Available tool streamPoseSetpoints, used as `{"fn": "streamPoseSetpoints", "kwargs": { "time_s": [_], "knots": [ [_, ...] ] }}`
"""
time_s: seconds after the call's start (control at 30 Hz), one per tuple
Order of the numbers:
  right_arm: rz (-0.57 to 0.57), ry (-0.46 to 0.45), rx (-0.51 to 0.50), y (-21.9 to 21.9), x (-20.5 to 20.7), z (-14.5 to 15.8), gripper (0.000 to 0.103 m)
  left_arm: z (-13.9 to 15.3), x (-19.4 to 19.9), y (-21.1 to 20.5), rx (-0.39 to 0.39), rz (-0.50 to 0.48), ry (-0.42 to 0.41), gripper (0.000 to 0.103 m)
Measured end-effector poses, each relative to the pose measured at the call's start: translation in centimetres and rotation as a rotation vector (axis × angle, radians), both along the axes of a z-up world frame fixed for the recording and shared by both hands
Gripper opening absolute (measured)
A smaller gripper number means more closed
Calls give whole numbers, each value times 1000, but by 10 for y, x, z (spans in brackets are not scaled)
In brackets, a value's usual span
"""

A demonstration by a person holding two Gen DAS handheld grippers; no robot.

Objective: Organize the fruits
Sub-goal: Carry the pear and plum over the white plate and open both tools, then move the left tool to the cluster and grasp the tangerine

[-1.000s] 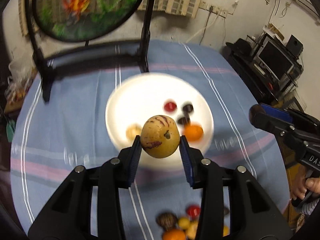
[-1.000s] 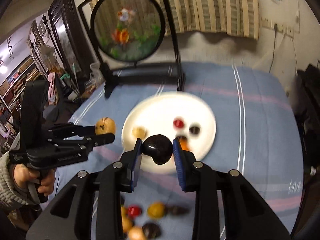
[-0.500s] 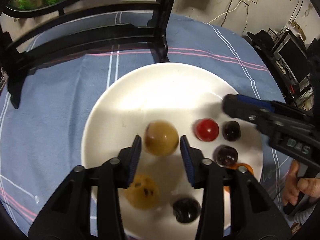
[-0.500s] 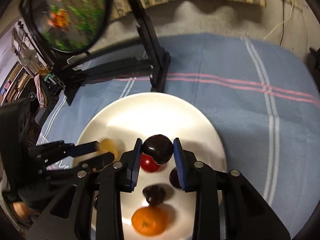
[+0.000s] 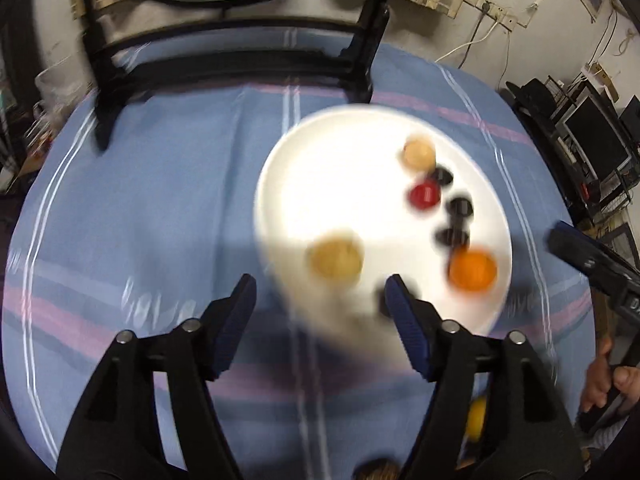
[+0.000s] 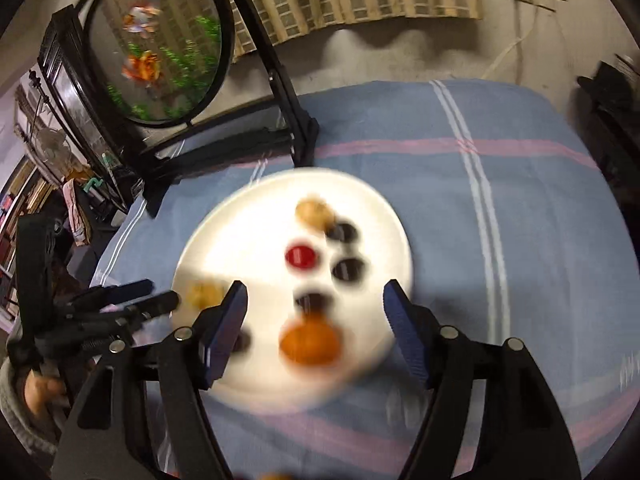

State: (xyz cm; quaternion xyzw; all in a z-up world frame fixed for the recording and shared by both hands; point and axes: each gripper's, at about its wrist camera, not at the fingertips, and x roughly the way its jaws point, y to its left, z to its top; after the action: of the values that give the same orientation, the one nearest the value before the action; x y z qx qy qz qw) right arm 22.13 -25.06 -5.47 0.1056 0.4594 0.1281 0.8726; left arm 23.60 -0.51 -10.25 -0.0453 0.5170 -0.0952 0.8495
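Note:
A white plate (image 5: 340, 184) (image 6: 248, 248) lies on the blue striped cloth, blurred by motion. On it rest two tan fruits (image 5: 335, 259) (image 5: 419, 153), a red fruit (image 5: 424, 196) (image 6: 301, 257), an orange (image 5: 473, 270) (image 6: 310, 342) and several small dark fruits (image 5: 460, 206) (image 6: 349, 270). My left gripper (image 5: 320, 284) hovers over the plate's near rim, its jaws opening with nothing held between them. My right gripper (image 6: 315, 288) hangs above the plate, jaws opening, with the fruits lying loose below the gap. Each view shows the other gripper (image 5: 580, 256) (image 6: 160, 294) at its edge.
A round painted screen (image 6: 160, 52) on a black stand (image 5: 360, 60) sits just behind the plate. Loose fruits lie on the cloth near me, one yellow (image 5: 478, 416) and one brown (image 5: 378, 472). A person's hand (image 5: 604, 376) grips the right tool. Dark furniture stands beyond the table's right edge.
Both grippers have opened and let go of their fruits, the tan one and the dark one, which now lie on the plate. Both have drawn back from the plate since half a second ago.

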Motion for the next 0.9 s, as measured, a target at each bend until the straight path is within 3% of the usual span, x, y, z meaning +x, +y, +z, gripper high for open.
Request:
{"fn": "streamPoseSetpoints", "kwargs": {
  "time_s": [0.1,0.2,0.37,0.77,0.83,0.9],
  "knots": [
    [-46,15,-15,-10,-56,-2,76,-11,-56,8,-9,-6,60,69],
    [-96,74,7,-21,-107,-12,89,-23,-96,7,-15,-34,103,69],
    [-134,146,30,-34,-165,-25,90,-38,-148,-5,-4,-100,145,69],
    [-139,115,-1,-36,-192,-12,94,-36,-168,-26,50,-186,113,73],
    [-143,112,0,-38,-194,-10,94,-46,-166,-27,38,-187,141,83],
    [-146,113,0,-39,-195,-10,94,-50,-166,-25,21,-189,150,85]
  ]
}}
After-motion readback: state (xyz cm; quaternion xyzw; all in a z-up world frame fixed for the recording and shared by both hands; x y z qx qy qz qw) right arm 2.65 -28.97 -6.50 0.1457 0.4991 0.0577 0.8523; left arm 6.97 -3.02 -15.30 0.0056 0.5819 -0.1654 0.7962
